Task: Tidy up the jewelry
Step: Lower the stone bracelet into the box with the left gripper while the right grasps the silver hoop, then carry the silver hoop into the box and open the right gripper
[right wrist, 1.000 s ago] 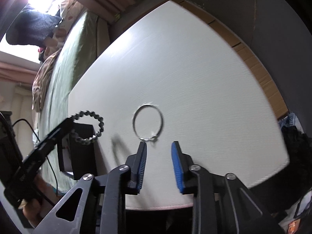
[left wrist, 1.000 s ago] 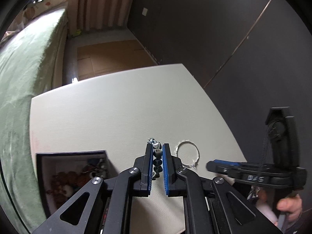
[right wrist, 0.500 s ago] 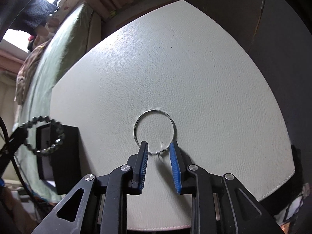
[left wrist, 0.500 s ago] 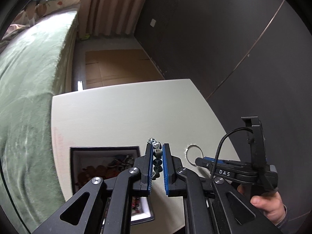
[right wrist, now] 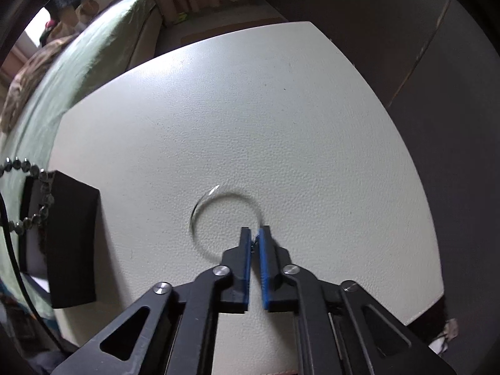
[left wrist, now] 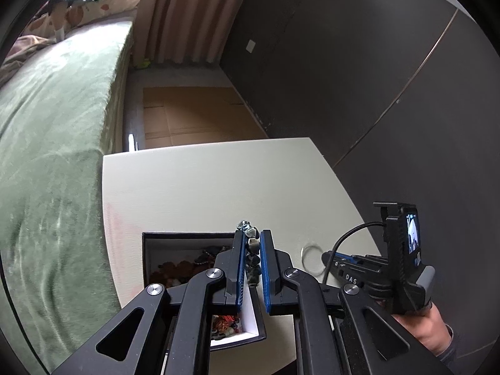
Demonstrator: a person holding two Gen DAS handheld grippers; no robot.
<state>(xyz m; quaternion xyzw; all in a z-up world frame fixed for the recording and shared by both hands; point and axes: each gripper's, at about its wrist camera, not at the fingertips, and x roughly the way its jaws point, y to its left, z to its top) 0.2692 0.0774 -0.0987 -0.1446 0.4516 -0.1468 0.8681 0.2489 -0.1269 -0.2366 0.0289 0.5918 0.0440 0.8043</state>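
My left gripper (left wrist: pixel 251 237) is shut on a dark bead bracelet (left wrist: pixel 252 250) and holds it over an open black jewelry box (left wrist: pixel 187 235) with several pieces inside. From the right wrist view the bead bracelet (right wrist: pixel 31 172) hangs as a loop above the box (right wrist: pixel 73 240) at the far left. A thin silver hoop (right wrist: pixel 200 209) lies on the white table (right wrist: pixel 250 109). My right gripper (right wrist: pixel 255 234) points steeply down and is shut on the hoop's near right edge. In the left wrist view the hoop (left wrist: pixel 311 257) lies just before the right gripper (left wrist: pixel 328 254).
A green bed (left wrist: pixel 47 125) runs along the table's left side. A dark wall (left wrist: pixel 343 62) stands to the right and behind. Brown cardboard (left wrist: pixel 193 115) covers the floor beyond the table. A person's hand (left wrist: pixel 428 328) holds the right gripper's handle.
The right gripper tilted down and its jaws shut on the hoop's rim. The left gripper carried the bead bracelet leftward until it hung over the box.
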